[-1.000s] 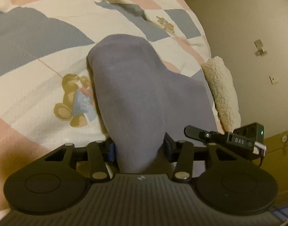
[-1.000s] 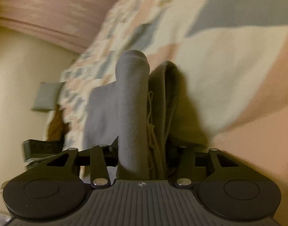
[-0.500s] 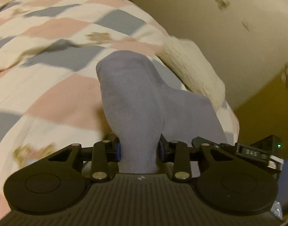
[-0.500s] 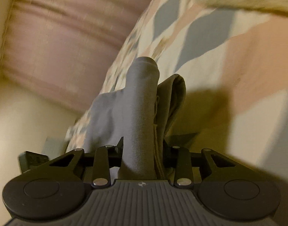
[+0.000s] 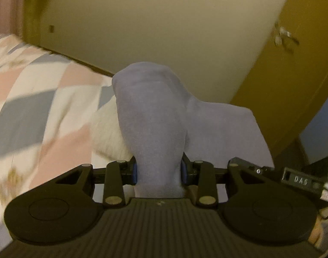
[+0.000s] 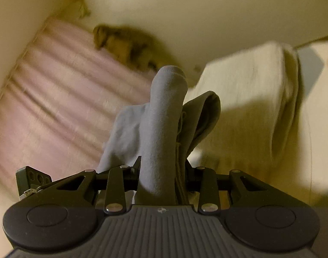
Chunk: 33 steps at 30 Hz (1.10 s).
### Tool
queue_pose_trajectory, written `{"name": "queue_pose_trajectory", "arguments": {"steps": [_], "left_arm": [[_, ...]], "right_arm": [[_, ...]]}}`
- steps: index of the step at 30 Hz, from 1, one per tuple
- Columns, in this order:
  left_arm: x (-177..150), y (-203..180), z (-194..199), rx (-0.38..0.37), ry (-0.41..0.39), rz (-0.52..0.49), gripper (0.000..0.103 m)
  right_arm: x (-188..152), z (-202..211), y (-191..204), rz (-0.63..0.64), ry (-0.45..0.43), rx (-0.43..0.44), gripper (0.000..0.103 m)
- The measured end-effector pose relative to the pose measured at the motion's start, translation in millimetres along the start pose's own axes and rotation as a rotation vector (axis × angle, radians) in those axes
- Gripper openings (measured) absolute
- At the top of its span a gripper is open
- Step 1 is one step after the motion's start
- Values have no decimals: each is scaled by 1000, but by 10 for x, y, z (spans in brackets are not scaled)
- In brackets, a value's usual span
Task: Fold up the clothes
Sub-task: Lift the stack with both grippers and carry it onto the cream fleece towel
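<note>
The left gripper (image 5: 158, 173) has its fingers closed partway, clamped on a bunched fold of the grey garment (image 5: 155, 116), which rises between them and spreads out to the right. The right gripper (image 6: 162, 173) pinches another bunched part of the same garment (image 6: 164, 124), its fingers likewise narrowed onto the cloth. The garment hangs lifted above the bed's patchwork quilt (image 5: 35, 107). A cream fleece blanket (image 6: 249, 99) lies on the bed beyond the garment; pink striped bedding (image 6: 56, 99) lies to the left of it.
</note>
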<state>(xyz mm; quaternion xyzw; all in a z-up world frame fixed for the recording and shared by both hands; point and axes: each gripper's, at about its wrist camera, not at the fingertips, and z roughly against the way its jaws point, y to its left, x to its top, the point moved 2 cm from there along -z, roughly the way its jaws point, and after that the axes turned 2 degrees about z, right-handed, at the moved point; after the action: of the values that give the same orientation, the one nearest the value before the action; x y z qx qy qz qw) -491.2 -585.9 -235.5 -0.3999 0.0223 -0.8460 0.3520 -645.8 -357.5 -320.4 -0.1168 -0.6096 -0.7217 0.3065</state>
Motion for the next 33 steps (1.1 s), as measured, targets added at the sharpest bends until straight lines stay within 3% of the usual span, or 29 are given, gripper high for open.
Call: {"name": "queue_pose_trajectory", "arguments": {"steps": [9,12,16,19,21,25,26,27,28,29,33], "left_arm": [[1123,-12,-860,-96,211,-175,32],[1280,58,-1287,-109,272,-226,39],[1285,362,-1800,-100,354,-163,52],[1225,563,-1810,-148,358,-51,53],[1202,631,-1745,-178,359,17,53],[1039,779,-1653,-235,369,114,51],[1001,823,-1637,-243,363,137,45],[978,851,-1620,-246,352,147,32],[974,847,-1591,-248,333,133,28],[986,798,-1554,-242,307,87,26],[1061,640,-1518,-189,267,-96,28]], "right_arm": [[560,-345,-100,-182,-113,-194,34],[651,-518,-174,-219,-162,-253,34],[695,-779,-443,-249,-211,-348,35],[629,-908,-635,-283,-164,-400,43],[610,-902,-671,-293,-144,-388,48],[731,-742,-726,-289,-104,-357,50],[743,-720,-756,-310,-83,-354,51],[742,-713,-767,-318,-62,-353,50],[738,-714,-764,-318,-42,-353,49],[733,-714,-761,-318,-21,-354,35],[802,-695,-587,-288,-11,-342,27]]}}
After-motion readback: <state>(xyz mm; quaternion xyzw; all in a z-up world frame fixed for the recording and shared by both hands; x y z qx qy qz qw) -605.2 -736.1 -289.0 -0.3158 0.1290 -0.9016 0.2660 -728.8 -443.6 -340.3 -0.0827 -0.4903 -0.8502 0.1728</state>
